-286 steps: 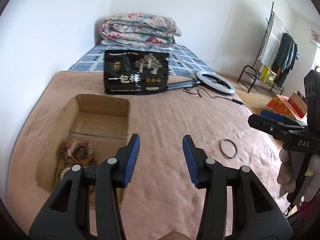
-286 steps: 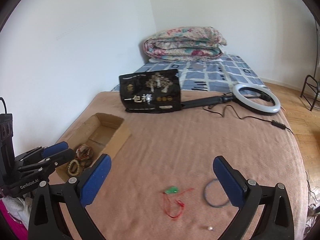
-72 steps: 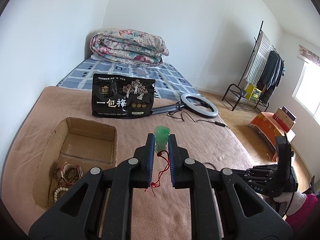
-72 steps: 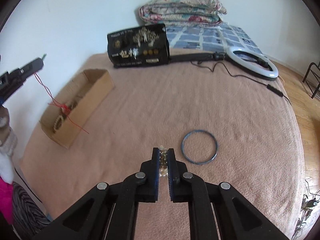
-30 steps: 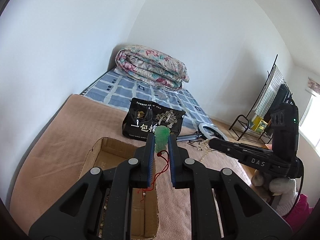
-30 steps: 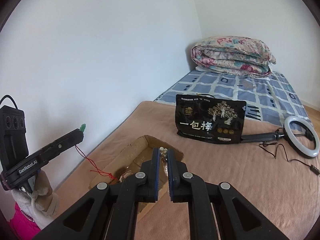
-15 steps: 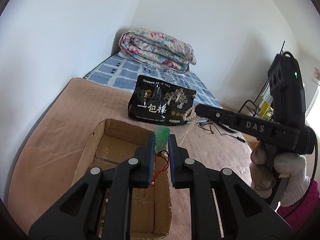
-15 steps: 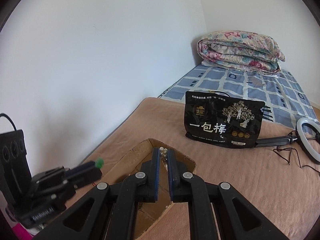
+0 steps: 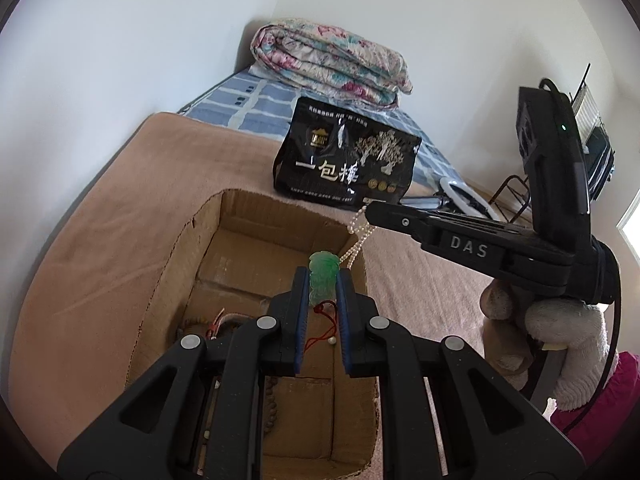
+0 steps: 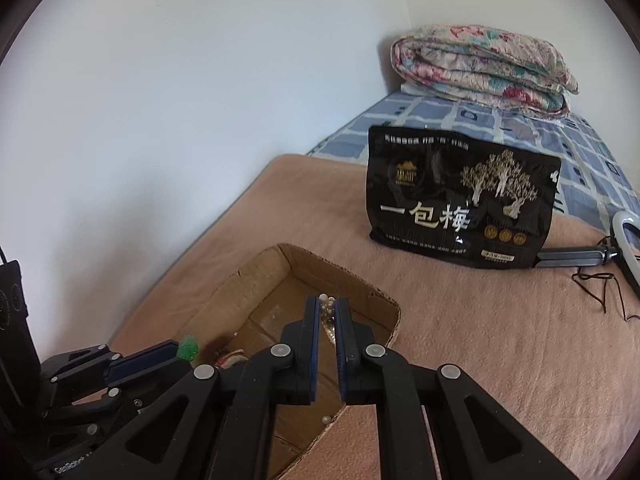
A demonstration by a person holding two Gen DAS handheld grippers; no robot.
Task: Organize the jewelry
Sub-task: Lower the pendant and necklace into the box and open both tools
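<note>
Each wrist view looks down along its own claw, close above the open brown cardboard box (image 9: 280, 248); both share it.

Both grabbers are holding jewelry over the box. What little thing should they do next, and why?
Probably open the left hand-held gripper so the green pendant drops. It hangs over the open cardboard box, where other beads already lie, red cord dangling inside. The right hand-held gripper with its pearl necklace could follow.
</note>
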